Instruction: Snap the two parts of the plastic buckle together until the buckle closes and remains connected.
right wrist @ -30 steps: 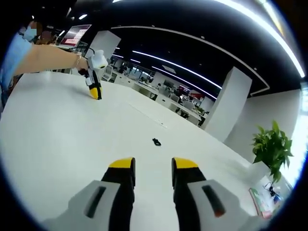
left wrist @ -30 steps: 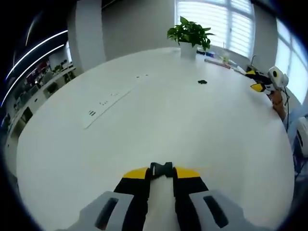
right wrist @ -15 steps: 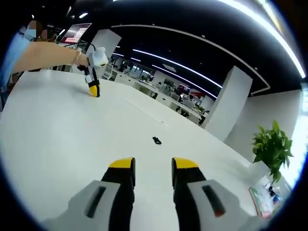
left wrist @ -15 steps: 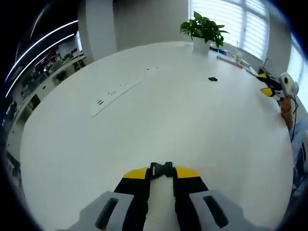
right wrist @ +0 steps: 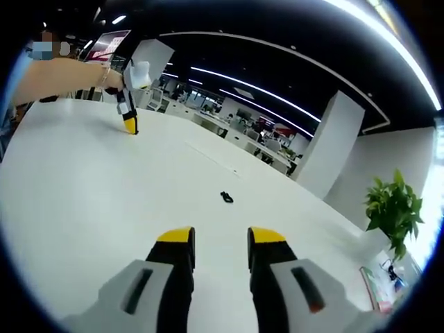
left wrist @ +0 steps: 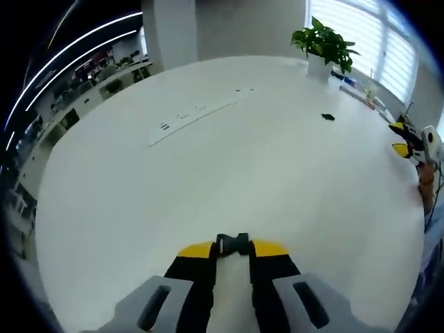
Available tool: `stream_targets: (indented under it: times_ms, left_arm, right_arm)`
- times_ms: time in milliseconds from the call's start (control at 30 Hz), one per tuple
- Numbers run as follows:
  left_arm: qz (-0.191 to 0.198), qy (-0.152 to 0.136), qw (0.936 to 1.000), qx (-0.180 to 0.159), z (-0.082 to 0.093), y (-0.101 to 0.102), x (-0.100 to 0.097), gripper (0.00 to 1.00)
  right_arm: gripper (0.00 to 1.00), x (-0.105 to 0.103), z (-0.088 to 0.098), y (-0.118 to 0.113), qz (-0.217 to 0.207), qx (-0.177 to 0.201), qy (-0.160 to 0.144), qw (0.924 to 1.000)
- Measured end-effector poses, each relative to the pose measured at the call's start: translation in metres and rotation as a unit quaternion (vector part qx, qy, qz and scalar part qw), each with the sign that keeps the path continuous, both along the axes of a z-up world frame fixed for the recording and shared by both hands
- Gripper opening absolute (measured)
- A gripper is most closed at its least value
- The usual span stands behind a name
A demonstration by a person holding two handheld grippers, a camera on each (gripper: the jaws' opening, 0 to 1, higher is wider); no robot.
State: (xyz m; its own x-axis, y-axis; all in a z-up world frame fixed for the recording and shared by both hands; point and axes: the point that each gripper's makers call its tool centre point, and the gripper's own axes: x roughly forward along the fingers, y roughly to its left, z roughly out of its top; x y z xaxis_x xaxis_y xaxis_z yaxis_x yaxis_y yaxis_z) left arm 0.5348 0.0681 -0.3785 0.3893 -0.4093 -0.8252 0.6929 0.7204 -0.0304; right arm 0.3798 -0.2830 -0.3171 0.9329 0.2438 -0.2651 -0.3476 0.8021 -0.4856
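Note:
In the left gripper view, my left gripper (left wrist: 232, 248) is shut on a small black buckle part (left wrist: 232, 243) held between its yellow tips, just above the white table (left wrist: 229, 159). A second black buckle part (left wrist: 327, 116) lies far off on the table near the plant; the right gripper view shows this part (right wrist: 226, 197) ahead of my right gripper (right wrist: 220, 238). That gripper is open with nothing between its jaws. The right gripper (left wrist: 411, 139) appears at the right edge of the left gripper view, and the left gripper (right wrist: 127, 104) stands far left in the right gripper view.
A potted plant (left wrist: 325, 47) stands at the table's far side, with books (left wrist: 350, 84) beside it. A flush panel strip (left wrist: 198, 116) with sockets runs across the tabletop. A person's forearm (right wrist: 59, 76) reaches in from the left. Office desks lie beyond.
The left gripper's camera has swung, shifting the plant and far buckle part rightward in its view. In the right gripper view the left gripper has lifted slightly and moved left.

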Motion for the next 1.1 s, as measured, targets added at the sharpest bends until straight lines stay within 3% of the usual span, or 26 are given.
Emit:
stream_targets:
  times_ms: [433,800,1100]
  left_arm:
    - [0.073,0.011,0.9971,0.016,-0.004,-0.001,-0.038,0.18]
    - [0.128,0.034,0.991,0.019,-0.005,0.008,-0.048,0.18]
    - [0.14,0.024,0.9897,0.016,-0.004,0.013,-0.057,0.18]
  right_arm:
    - [0.3,-0.002,-0.002,-0.004,-0.003,0.0,0.004,1.0]
    - [0.3,-0.003,-0.001,-0.002,0.001,0.003,0.001,1.0]
    - [0.3,-0.004,0.003,-0.002,0.0,0.005,-0.004,1.0]
